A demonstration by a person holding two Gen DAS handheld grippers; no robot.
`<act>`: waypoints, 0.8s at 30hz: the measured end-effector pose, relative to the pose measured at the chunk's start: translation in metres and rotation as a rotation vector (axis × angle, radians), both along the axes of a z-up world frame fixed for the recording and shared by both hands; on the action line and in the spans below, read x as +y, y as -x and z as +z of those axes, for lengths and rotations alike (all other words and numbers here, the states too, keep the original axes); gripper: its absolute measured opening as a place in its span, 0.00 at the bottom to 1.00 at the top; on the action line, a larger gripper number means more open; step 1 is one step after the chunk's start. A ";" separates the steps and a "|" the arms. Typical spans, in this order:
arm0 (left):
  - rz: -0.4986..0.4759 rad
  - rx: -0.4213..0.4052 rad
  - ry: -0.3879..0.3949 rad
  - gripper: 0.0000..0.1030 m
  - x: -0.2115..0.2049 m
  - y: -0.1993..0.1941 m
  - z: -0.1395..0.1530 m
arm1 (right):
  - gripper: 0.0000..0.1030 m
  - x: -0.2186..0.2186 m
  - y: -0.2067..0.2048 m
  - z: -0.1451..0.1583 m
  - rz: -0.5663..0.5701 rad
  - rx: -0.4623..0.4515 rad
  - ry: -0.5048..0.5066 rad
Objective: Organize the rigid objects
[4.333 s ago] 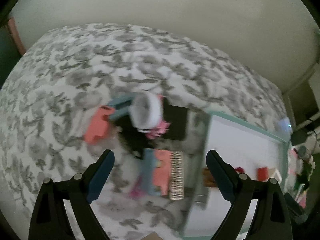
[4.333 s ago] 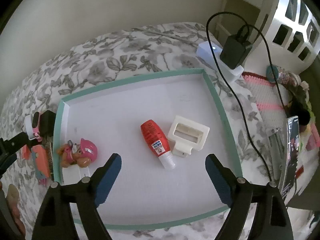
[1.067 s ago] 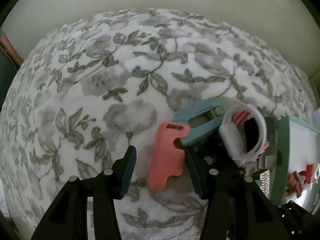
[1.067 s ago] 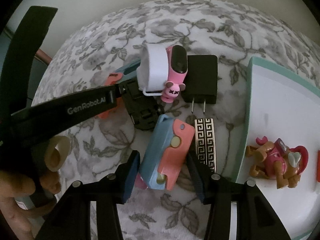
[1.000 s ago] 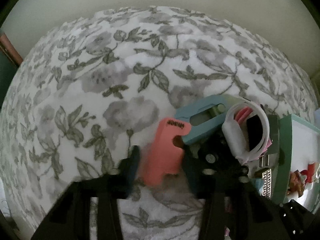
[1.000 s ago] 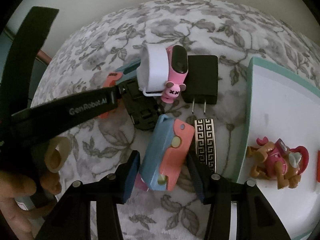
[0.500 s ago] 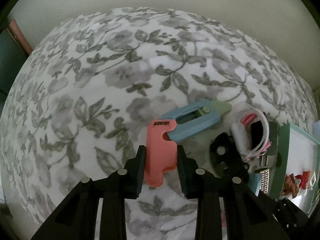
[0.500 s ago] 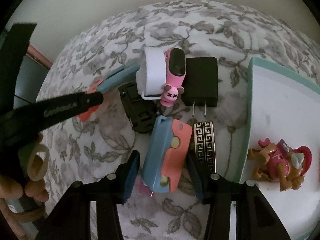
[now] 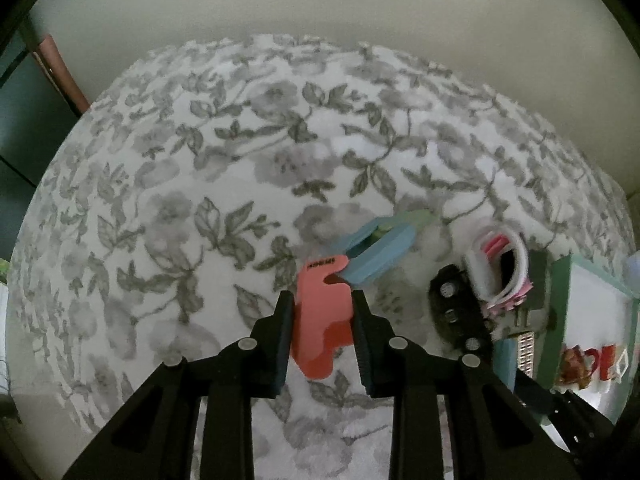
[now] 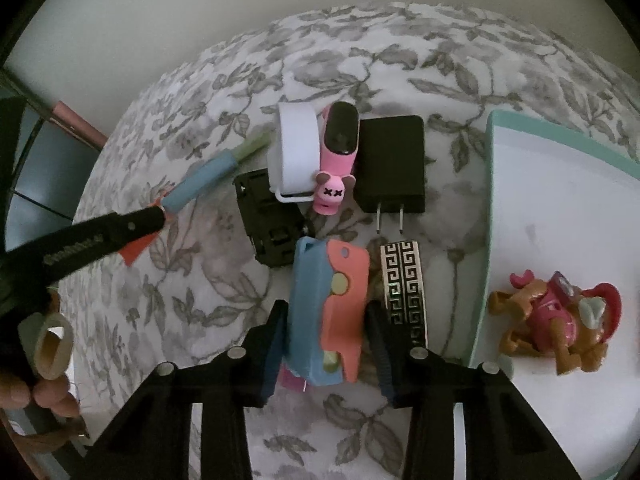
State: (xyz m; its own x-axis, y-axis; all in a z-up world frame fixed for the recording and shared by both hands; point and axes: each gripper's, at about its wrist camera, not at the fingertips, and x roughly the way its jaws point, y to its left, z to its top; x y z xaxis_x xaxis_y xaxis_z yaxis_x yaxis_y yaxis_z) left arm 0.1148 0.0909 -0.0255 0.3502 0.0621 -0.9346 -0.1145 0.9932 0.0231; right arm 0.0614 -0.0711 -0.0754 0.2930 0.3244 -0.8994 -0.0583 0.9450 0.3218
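Holding a coral and blue tool (image 9: 324, 312), the left gripper (image 9: 322, 320) has its two fingers pressed on the coral end. The tool looks lifted off the flowery blanket (image 9: 192, 200), with its blue part (image 9: 380, 248) pointing up and away. From the right camera, the same tool (image 10: 200, 182) sticks out past the tip of the left gripper.

The right gripper (image 10: 326, 328) has its fingers on both sides of a blue and coral case (image 10: 328, 308), and they look like they touch it. The case lies on the blanket, just beside a black and silver clip (image 10: 404, 284). Above it lie a black block (image 10: 272, 220), a white band (image 10: 296, 148), a pink watch (image 10: 338, 152) and a black plug (image 10: 390, 164).

A toy dog (image 10: 556, 320) lies in the tray (image 10: 482, 240) on the right
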 end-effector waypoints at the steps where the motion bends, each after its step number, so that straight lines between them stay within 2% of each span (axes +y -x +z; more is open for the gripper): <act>1: -0.001 -0.010 0.000 0.26 0.000 0.001 0.004 | 0.38 -0.001 0.001 0.002 -0.001 -0.005 -0.002; 2: -0.004 -0.023 0.003 0.18 -0.001 0.001 0.009 | 0.38 -0.003 0.002 0.005 -0.002 -0.010 -0.006; 5: -0.005 -0.046 0.019 0.08 -0.002 0.005 0.018 | 0.37 -0.006 0.006 0.014 0.001 -0.027 -0.010; 8: -0.012 -0.061 -0.007 0.05 -0.006 0.007 0.024 | 0.36 -0.009 0.010 0.021 0.003 -0.042 -0.013; 10: -0.013 -0.070 -0.004 0.04 -0.006 0.008 0.028 | 0.32 -0.009 0.012 0.027 0.007 -0.052 -0.012; 11: -0.012 -0.077 0.001 0.04 -0.006 0.009 0.031 | 0.22 -0.009 0.012 0.028 0.008 -0.056 -0.009; 17: -0.020 -0.090 -0.021 0.04 -0.011 0.013 0.037 | 0.22 -0.009 0.015 0.026 0.018 -0.044 0.005; 24: -0.018 -0.005 -0.035 0.04 -0.015 0.011 0.013 | 0.22 -0.012 0.015 0.020 0.015 -0.016 0.003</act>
State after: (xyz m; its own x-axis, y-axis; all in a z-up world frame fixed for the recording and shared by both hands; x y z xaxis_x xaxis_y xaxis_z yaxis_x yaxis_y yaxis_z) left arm 0.1039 0.0762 -0.0127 0.3565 0.0888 -0.9301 -0.0971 0.9936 0.0576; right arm 0.0460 -0.0832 -0.0558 0.3028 0.3263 -0.8955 -0.0780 0.9449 0.3179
